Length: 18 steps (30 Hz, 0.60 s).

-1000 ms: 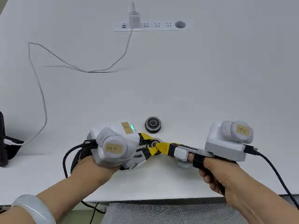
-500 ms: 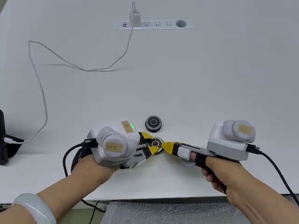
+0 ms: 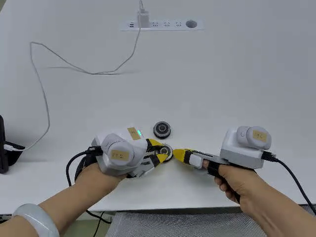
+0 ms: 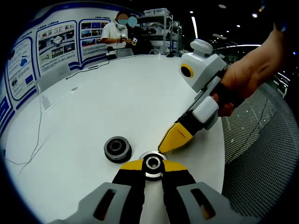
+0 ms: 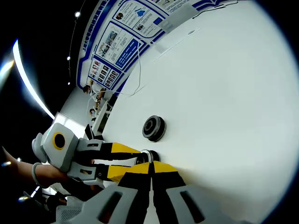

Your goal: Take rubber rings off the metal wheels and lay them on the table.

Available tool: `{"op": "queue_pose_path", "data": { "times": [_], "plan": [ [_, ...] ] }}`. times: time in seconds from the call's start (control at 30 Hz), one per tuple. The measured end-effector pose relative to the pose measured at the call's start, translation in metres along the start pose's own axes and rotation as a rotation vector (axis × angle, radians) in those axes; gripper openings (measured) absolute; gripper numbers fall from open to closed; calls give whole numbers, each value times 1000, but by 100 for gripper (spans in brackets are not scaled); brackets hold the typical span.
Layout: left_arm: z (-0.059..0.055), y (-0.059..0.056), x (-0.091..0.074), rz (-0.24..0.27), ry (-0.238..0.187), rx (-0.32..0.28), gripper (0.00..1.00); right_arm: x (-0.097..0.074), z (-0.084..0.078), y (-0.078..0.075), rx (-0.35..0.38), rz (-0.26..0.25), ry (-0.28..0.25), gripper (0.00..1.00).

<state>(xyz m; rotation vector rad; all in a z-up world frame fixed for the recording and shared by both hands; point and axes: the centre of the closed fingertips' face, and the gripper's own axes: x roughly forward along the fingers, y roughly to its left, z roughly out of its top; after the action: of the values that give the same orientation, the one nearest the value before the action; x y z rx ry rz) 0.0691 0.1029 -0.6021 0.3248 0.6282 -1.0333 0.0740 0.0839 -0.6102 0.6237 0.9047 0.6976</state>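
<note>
Left gripper (image 4: 153, 169): held low over the table, jaws clamped on a small metal wheel (image 4: 153, 162) at their tips.
Right gripper (image 3: 177, 154): level, pointing at the held wheel from the right, yellow tips pressed together just beside it.
Second wheel (image 3: 162, 130): flat on the table just beyond the held wheel, black rubber ring around it.
Left gripper view: wall posters (image 4: 51, 42) and people standing past the table's far edge.
Head view: power strip (image 3: 160, 24) and white cable (image 3: 90, 74), well beyond the held wheel.
Table (image 3: 237, 89): white, plain.
</note>
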Motion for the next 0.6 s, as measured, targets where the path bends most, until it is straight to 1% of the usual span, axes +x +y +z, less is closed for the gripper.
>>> {"op": "queue_pose_path", "data": {
  "times": [0.1, 0.23, 0.3, 0.33, 0.37, 0.4, 0.47, 0.57, 0.6],
  "plan": [
    [0, 0, 0, -1, 1, 1, 13, -1, -1, 1, 2, 2, -2, 2],
    [0, 0, 1, -1, 1, 0, 13, 0, -3, -2, 30, -5, 0, 3],
    [0, 0, 0, -1, 1, 1, 13, -2, -3, -4, 36, -18, -7, 6],
    [0, 0, 0, 0, 1, 0, 13, -2, -1, -2, 64, -4, -18, 13],
    [0, 1, 0, -1, 0, -1, 13, -3, -2, 0, 73, 8, -14, 14],
    [0, 1, 0, -1, -1, -1, 13, -3, -2, 0, 66, 3, -14, 14],
    [0, 1, 0, -1, -2, -1, 13, -1, -4, 4, 49, 10, -6, 14],
    [0, 1, 1, -1, -2, -2, 13, 2, -8, 7, 44, 22, 4, 15],
    [0, 0, 1, -2, -2, -2, 13, 3, -8, 6, 35, 19, 3, 16]
  ]
}}
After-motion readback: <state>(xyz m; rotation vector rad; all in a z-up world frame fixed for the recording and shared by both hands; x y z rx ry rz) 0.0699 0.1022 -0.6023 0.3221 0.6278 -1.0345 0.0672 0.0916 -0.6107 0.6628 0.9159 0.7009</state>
